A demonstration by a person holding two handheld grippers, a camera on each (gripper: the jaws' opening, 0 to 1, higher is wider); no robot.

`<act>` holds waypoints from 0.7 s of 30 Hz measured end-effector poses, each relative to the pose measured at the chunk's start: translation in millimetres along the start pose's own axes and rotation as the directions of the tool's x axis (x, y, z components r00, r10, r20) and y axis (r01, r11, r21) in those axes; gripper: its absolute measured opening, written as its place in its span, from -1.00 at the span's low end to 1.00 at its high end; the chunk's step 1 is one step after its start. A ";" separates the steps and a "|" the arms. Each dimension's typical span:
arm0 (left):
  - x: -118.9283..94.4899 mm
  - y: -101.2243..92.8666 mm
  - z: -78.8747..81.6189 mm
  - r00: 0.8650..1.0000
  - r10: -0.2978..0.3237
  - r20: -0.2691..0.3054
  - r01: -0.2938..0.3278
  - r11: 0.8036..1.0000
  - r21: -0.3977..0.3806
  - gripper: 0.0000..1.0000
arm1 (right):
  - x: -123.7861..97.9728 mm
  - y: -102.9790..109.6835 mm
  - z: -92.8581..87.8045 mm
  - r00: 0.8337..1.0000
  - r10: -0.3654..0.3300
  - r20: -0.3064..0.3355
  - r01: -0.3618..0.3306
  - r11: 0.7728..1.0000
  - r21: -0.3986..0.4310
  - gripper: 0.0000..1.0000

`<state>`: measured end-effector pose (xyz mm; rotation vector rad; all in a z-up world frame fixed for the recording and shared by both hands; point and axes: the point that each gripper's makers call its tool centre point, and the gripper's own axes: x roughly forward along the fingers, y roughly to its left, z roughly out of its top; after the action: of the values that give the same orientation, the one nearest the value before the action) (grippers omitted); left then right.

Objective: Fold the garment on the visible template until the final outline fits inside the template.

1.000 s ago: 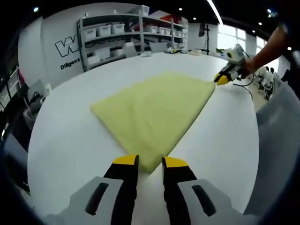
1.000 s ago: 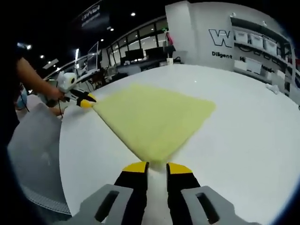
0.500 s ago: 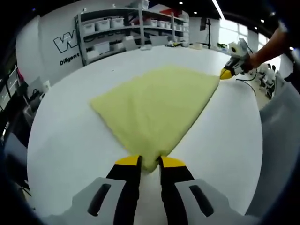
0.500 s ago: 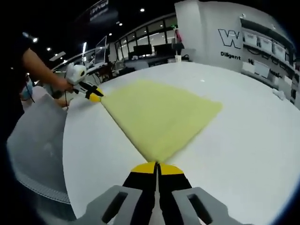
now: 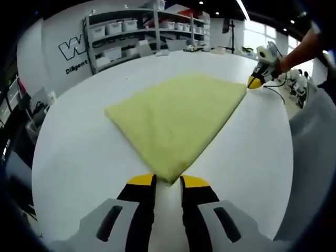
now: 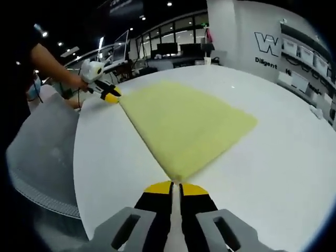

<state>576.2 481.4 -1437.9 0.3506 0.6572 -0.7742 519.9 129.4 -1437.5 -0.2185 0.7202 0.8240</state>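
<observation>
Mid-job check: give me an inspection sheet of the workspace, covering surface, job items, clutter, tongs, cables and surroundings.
Surface: white table, bare around the cloth.
Job's things: yellow garment lying flat; template outline not discernible.
Clutter: nothing seen on the table near the garment.
Tongs: left tongs open, at the near corner; right tongs nearly closed, whether gripping the corner cannot be told.
Cables: dark cable trailing by the right tongs.
Surroundings: shelving with bins, lettered wall.

yellow-tipped black jaws, grey gripper bodies
</observation>
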 end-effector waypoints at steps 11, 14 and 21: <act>2.5 -2.6 3.6 0.999 -0.029 0.027 0.030 0.999 -0.022 -0.49 | -4.8 1.7 -0.8 1.000 -0.026 0.000 0.026 1.000 0.004 -0.78; 7.0 -1.4 5.5 0.999 -0.032 0.026 0.033 0.999 -0.040 -0.62 | -6.2 1.4 2.1 0.999 -0.035 0.007 0.035 0.999 0.005 -0.80; 6.8 -3.1 1.7 0.999 -0.046 0.015 0.046 0.998 -0.033 -0.96 | -11.4 -1.9 0.9 0.998 -0.055 0.004 0.055 0.998 0.014 -0.84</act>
<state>578.3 474.9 -1441.3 0.2998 0.6659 -0.8081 516.5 121.8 -1429.4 -0.2230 0.7129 0.7670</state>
